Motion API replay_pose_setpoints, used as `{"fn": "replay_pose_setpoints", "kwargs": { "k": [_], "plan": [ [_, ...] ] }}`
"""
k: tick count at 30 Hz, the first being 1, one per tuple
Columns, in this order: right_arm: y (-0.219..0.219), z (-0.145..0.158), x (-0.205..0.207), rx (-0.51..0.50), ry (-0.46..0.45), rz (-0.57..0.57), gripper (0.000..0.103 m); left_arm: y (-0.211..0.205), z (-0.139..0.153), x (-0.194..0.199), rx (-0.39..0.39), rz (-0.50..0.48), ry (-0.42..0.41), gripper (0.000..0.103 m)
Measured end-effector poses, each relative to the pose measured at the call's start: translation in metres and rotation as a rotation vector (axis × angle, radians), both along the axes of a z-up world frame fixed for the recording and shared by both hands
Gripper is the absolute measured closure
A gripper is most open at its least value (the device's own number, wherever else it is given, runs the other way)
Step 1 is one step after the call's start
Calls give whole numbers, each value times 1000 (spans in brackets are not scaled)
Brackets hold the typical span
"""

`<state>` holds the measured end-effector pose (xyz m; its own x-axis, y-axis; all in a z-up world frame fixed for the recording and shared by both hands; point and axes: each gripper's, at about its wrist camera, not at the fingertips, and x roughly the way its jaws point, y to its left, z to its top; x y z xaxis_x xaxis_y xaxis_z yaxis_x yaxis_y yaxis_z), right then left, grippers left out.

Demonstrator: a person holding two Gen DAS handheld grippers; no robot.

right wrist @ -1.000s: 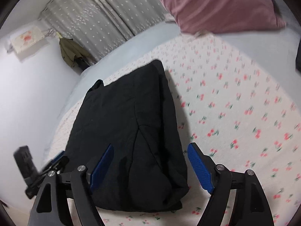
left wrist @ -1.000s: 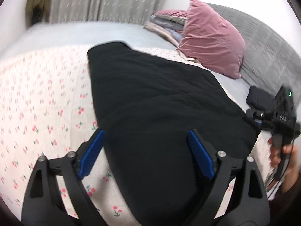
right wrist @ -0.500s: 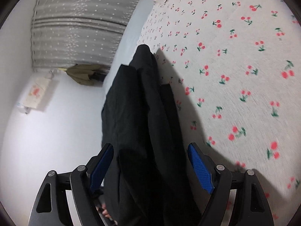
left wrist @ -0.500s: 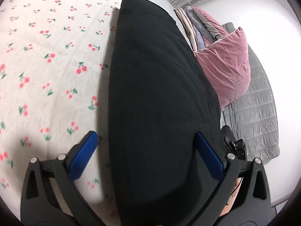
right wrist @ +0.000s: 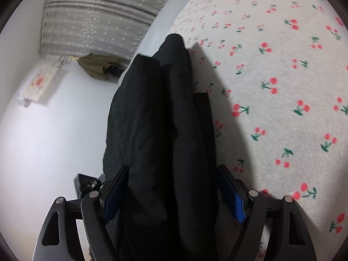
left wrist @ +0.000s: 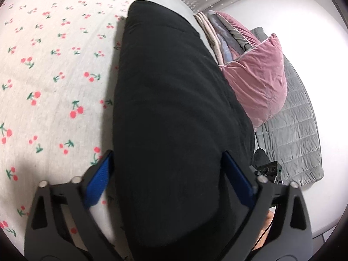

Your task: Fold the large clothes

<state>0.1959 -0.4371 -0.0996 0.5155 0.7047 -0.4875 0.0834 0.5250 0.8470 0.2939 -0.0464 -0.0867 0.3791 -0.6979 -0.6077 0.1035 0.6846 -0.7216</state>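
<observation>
A folded black garment [left wrist: 169, 113] lies on the bed's cherry-print sheet [left wrist: 43, 87]. My left gripper [left wrist: 167, 178] is open, its blue-padded jaws on either side of the garment's thick near end. In the right wrist view the same garment [right wrist: 165, 130] shows its stacked folded layers. My right gripper [right wrist: 171, 193] is open too, its jaws straddling the near end of those layers. The cloth fills the gap between each pair of jaws but neither pair is closed on it.
A pink pillow [left wrist: 258, 80], a stack of folded linens [left wrist: 217, 32] and a grey quilt [left wrist: 295, 143] lie beyond the garment. Grey curtains [right wrist: 97, 13] and a white wall [right wrist: 43, 130] border the bed. The other gripper's body shows at the garment's end [left wrist: 269, 169].
Both grippers have tilted and pushed in over the garment's ends; the cloth now sits between the open jaws on both sides. The garment has not visibly shifted.
</observation>
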Motion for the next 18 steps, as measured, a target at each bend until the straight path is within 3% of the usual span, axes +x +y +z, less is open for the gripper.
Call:
{"fn": "replay_pose_setpoints", "kwargs": {
  "k": [3, 5, 8, 14, 18],
  "plan": [
    [4, 0, 0, 5, -16, -5, 43, -2, 7, -4, 41, 10, -31, 23],
    [4, 1, -5, 64, -58, 1, 48, -5, 18, -11, 79, 15, -78, 33],
    [11, 14, -9, 75, -149, 24, 53, -1, 35, -20, 91, 24, -132, 45],
    [69, 58, -2, 50, -269, 113, 55, 44, 75, -43, 118, 87, -219, 47],
    [137, 90, 4, 19, -350, 193, 55, 116, 95, -64, 117, 170, -271, 47]
  ]
}}
